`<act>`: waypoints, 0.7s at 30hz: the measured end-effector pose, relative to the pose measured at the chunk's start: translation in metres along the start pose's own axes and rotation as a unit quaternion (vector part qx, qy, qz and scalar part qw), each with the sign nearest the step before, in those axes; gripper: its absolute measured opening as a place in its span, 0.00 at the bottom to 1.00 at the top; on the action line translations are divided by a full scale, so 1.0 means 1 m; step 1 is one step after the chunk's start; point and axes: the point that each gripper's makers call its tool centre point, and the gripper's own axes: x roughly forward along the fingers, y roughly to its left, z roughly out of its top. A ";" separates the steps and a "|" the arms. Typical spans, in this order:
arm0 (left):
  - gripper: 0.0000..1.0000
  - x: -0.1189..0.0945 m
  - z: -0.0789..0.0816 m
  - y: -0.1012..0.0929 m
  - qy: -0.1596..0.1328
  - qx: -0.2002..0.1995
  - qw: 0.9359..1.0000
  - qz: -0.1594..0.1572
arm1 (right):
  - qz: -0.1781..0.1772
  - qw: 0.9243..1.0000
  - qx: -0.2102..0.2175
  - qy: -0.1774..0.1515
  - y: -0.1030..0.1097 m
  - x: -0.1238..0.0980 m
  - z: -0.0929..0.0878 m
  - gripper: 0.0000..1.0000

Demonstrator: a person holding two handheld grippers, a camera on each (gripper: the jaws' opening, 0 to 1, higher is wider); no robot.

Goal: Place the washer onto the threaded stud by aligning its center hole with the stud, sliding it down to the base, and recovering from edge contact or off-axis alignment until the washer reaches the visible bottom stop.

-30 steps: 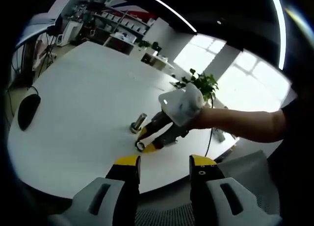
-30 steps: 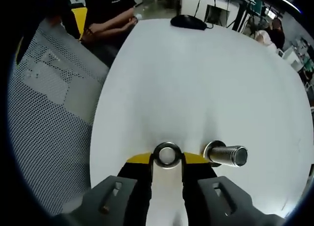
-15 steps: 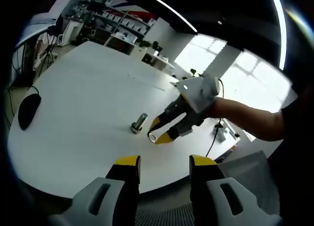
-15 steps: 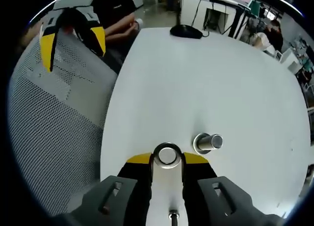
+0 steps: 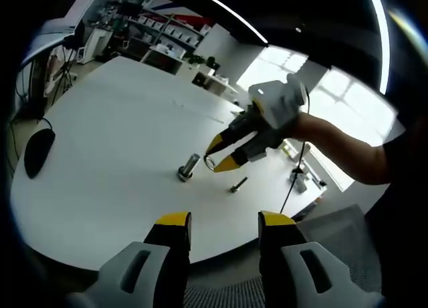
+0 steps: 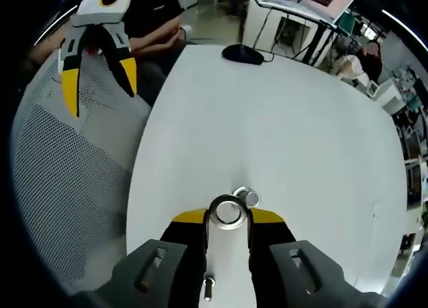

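Here the small silver metal washer (image 6: 227, 211) sits pinched by its rim between the yellow-tipped jaws of the right hand-held gripper (image 6: 227, 218), raised above the white round table (image 6: 301, 134) and just beside the top of the upright threaded steel stud (image 6: 247, 197). It is probably light, stiff and slick, so an edge grip that leaves the hole free suits it. The left hand-held gripper (image 5: 217, 221) hangs spread near the table's edge, well apart. A loose bolt (image 5: 238, 185) lies right of the stud.
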 end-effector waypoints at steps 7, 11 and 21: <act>0.38 0.000 0.000 0.000 0.001 -0.001 1.000 -0.001 | -0.007 1.000 -0.023 0.015 -0.013 0.003 0.005 0.23; 0.38 0.000 -0.001 -0.001 0.001 0.000 1.000 -0.001 | -0.011 0.999 -0.031 0.029 -0.019 0.010 0.004 0.23; 0.38 0.000 -0.001 -0.001 0.002 0.000 1.000 -0.002 | 0.000 0.998 -0.040 0.044 -0.022 0.022 0.001 0.23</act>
